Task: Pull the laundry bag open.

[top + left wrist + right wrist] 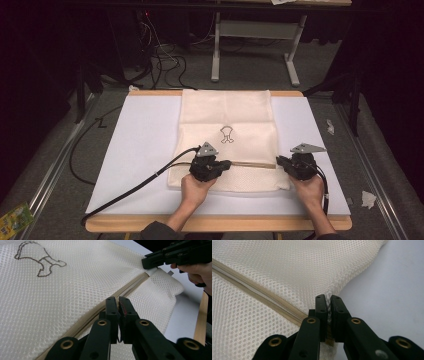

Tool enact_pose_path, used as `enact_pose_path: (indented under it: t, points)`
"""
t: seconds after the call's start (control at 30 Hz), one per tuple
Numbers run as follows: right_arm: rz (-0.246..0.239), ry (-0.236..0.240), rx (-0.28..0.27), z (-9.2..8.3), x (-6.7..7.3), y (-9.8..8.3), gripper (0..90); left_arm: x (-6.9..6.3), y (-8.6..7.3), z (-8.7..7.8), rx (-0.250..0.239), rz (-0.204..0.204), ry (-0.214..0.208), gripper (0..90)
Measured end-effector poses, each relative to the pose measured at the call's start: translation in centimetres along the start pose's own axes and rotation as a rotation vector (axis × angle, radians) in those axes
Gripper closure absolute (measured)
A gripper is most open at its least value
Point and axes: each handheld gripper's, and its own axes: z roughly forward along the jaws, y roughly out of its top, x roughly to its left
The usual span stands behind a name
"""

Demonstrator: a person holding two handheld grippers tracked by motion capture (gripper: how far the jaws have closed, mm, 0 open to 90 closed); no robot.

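A cream mesh bag (225, 112) with a small outline drawing (40, 261) lies flat on a white board (145, 145). A beige zipper (252, 164) runs across its near part. My left gripper (227, 163) sits on that zipper toward the left; in the left gripper view its jaws (117, 301) are shut on the zipper line (132, 286), and whatever they pinch is hidden. My right gripper (279, 161) is at the bag's right edge, shut on the mesh (299, 265) at the zipper's end (328, 298). The left gripper view also catches the right gripper (150, 263) pinching that corner.
The board rests on a wooden table (215, 223) with its front edge near the person. Black cables trail off the left side (125, 192). A white frame's legs (216, 60) stand behind the table. A yellow-green packet (15, 220) and white scraps (368, 198) lie on the floor.
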Motion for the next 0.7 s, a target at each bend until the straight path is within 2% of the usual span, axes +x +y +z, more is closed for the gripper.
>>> enact_pose_path:
  t: [0.7]
  points:
    - [-0.002, 0.002, -0.003, 0.09, 0.29, 0.25, 86.5, 0.41, -0.14, -0.92, -0.014, -0.013, -0.002, 87.4]
